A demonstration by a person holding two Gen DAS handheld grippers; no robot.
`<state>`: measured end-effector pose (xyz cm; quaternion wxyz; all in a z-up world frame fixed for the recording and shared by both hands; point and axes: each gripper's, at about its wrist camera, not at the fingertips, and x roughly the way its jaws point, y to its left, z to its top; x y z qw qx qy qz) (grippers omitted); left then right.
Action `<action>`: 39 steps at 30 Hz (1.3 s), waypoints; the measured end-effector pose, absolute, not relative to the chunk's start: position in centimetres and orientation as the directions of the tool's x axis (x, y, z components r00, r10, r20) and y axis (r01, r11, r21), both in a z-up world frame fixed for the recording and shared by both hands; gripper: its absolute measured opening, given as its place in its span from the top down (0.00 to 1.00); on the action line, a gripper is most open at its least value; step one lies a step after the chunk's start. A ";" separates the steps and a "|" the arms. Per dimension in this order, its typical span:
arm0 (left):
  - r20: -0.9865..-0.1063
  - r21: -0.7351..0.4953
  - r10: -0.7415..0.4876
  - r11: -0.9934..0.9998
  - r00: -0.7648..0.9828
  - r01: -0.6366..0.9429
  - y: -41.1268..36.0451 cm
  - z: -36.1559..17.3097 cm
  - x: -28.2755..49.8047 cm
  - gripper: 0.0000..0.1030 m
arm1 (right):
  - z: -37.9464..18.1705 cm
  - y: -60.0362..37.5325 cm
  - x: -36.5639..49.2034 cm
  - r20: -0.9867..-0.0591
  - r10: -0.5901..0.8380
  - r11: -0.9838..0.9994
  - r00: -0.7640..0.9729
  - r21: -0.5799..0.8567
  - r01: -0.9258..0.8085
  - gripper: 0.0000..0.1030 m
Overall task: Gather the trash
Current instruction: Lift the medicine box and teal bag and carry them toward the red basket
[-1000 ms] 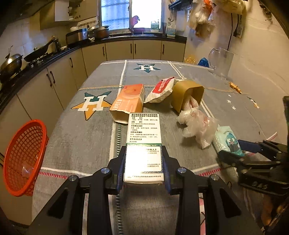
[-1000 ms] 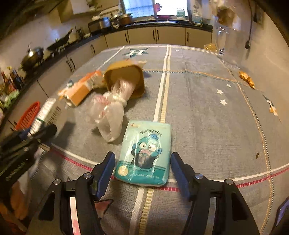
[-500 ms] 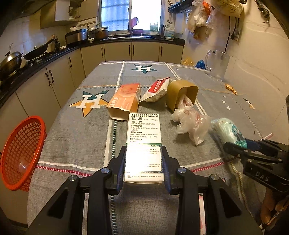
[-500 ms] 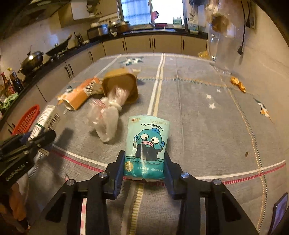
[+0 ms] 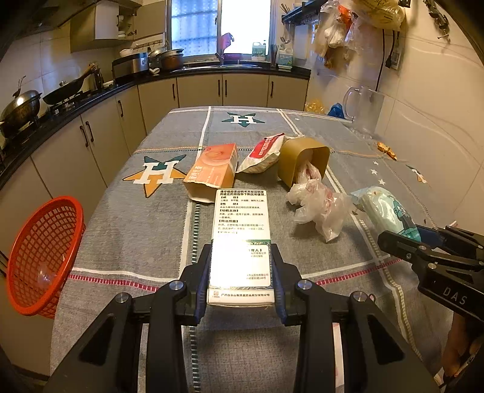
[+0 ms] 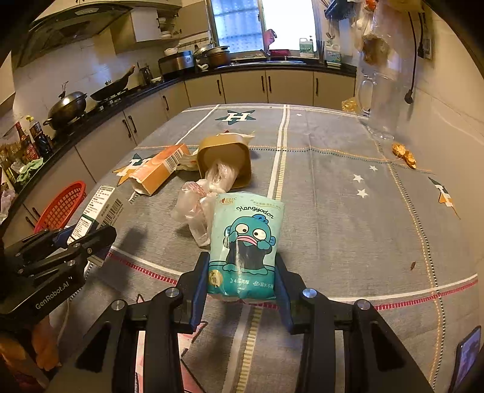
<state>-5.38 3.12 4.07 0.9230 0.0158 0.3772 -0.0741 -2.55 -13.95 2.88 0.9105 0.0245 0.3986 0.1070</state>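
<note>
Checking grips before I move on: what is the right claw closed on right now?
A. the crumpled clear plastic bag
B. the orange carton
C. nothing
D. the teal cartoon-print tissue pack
D. In the right wrist view, the right claw has its pads pressing both sides of the teal cartoon-print tissue pack, which is lifted off the tablecloth.

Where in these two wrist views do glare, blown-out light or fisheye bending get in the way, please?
Left wrist view: the near face of the white box in the left claw is washed out and its print lost; the window is blown out. Right wrist view: the window is blown out too, the teal packet reads sharp, and the table edges bend.
</note>
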 end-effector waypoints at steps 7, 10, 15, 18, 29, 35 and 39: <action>-0.697 -0.030 -0.124 0.989 0.706 0.145 3.4 4.1 -5.7 0.67 | 3.3 -13.7 -2.8 -0.714 0.217 0.975 0.665 0.127 -0.181 0.59; -0.697 -0.032 -0.125 0.989 0.707 0.143 3.6 4.2 -5.8 0.67 | 3.5 -13.5 -3.0 -0.711 0.220 0.974 0.668 0.127 -0.185 0.59; -0.694 -0.037 -0.124 0.990 0.709 0.137 3.9 4.2 -6.0 0.67 | 4.0 -13.1 -3.4 -0.707 0.222 0.974 0.672 0.122 -0.193 0.59; -0.693 -0.042 -0.126 0.990 0.710 0.134 4.1 4.3 -6.1 0.67 | 4.2 -12.8 -3.7 -0.703 0.223 0.973 0.675 0.116 -0.200 0.59; -0.684 -0.053 -0.117 0.992 0.720 0.111 5.5 4.6 -6.6 0.67 | 4.7 -11.7 -4.1 -0.701 0.236 0.968 0.673 0.109 -0.227 0.59; -0.681 -0.061 -0.110 0.994 0.724 0.094 6.5 4.6 -6.7 0.67 | 5.0 -11.0 -4.3 -0.697 0.242 0.965 0.675 0.102 -0.241 0.59; -0.680 -0.068 -0.107 0.994 0.726 0.083 7.1 4.6 -6.9 0.67 | 5.2 -10.4 -4.5 -0.694 0.249 0.963 0.676 0.099 -0.252 0.59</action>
